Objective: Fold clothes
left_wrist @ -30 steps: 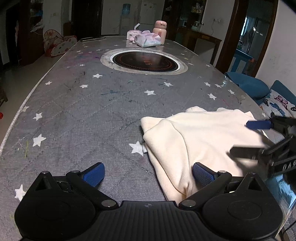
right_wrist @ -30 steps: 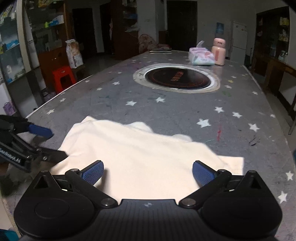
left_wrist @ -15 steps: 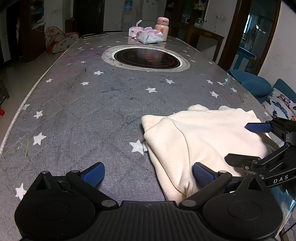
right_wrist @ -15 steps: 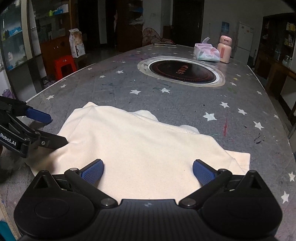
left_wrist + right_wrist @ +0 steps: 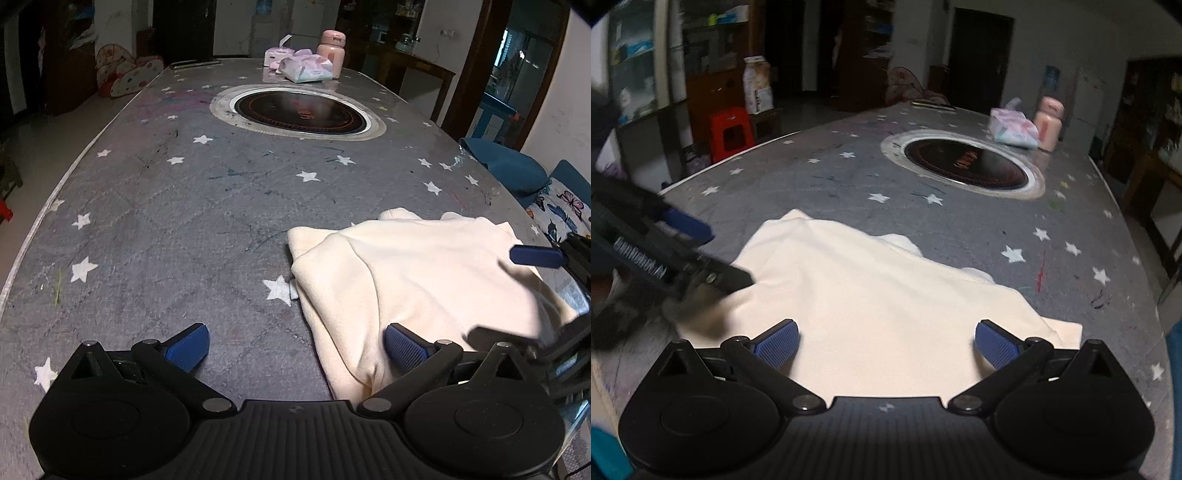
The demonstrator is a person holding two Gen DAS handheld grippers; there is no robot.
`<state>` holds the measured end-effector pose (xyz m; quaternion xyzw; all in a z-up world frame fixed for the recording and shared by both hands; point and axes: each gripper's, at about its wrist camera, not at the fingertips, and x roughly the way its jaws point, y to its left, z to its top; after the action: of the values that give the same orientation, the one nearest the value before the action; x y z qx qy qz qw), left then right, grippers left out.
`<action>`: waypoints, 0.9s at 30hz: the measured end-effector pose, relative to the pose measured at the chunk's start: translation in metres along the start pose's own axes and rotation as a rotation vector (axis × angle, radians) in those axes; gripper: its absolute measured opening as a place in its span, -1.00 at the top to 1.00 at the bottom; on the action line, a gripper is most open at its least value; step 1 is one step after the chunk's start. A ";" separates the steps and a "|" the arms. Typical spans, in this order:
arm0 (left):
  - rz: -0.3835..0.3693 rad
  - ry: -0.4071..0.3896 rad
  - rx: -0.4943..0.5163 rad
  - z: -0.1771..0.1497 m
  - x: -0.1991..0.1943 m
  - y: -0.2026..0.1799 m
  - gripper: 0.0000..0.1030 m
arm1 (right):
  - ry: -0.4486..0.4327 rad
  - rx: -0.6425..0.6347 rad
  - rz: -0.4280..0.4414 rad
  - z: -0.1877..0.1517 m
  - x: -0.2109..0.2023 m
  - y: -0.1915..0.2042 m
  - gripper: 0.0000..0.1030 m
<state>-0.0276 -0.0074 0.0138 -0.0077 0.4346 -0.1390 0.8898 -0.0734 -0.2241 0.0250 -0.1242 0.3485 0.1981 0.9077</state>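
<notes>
Dim room, grey star-print table (image 5: 155, 229) with a round inset hob (image 5: 299, 110) far ahead of both claws. Left gripper (image 5: 295, 341) spread wide, nothing pinched; right blue pad (image 5: 404, 345) touching the cream garment (image 5: 413, 280), left pad over bare table. Right gripper (image 5: 886, 341) likewise spread wide, empty, both pads low over the garment (image 5: 871, 306), which lies folded directly ahead. Tissue packs (image 5: 304, 68) and pink bottle (image 5: 331, 53) beyond the hob.
</notes>
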 end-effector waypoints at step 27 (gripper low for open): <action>0.046 -0.027 -0.134 0.009 -0.017 0.019 -1.00 | -0.057 -0.275 0.129 -0.009 -0.026 0.084 -0.79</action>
<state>-0.0260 0.0144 0.0301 -0.0589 0.4310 -0.0892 0.8960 -0.1332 -0.1598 0.0291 -0.2190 0.2993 0.3056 0.8770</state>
